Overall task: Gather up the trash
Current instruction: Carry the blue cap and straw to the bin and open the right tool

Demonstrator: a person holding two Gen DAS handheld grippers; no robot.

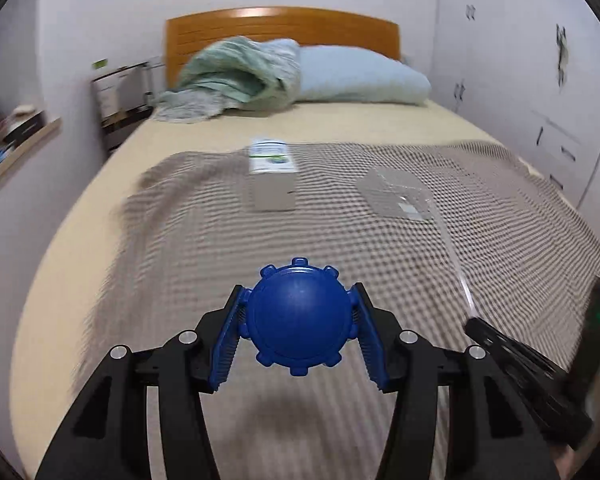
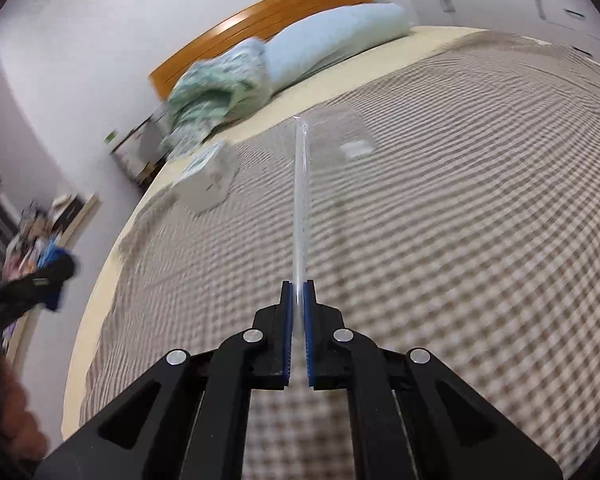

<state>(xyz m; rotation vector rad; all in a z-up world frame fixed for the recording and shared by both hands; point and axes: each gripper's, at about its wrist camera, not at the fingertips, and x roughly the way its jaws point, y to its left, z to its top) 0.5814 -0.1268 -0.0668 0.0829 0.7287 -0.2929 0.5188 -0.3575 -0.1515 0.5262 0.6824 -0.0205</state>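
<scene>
**Both grippers loaded, two items left on the bed**

Left gripper (image 1: 300, 316): jaws about half open, ribbed blue pads pressed to either side of a round blue plastic lid with knobbed rim (image 1: 299, 316). It is gripped across its width, flat face toward the camera, likely because the knobs give the pads purchase.

Right gripper (image 2: 299, 320): jaws nearly closed, pinching one end of a thin clear plastic straw (image 2: 301, 208). The straw sticks straight forward, clear of the bedding; an end grip suits so slim a thing.

Not yet collected, on the brown-and-cream checked blanket (image 1: 380, 272): a small white cardboard box with green-and-blue printed top (image 1: 273, 178), standing upright, and beside it, apart, a flat clear plastic wrapper (image 1: 398, 194).

Judgement: both hands full, so unloading probably comes before the box and wrapper. No bin in view.
</scene>
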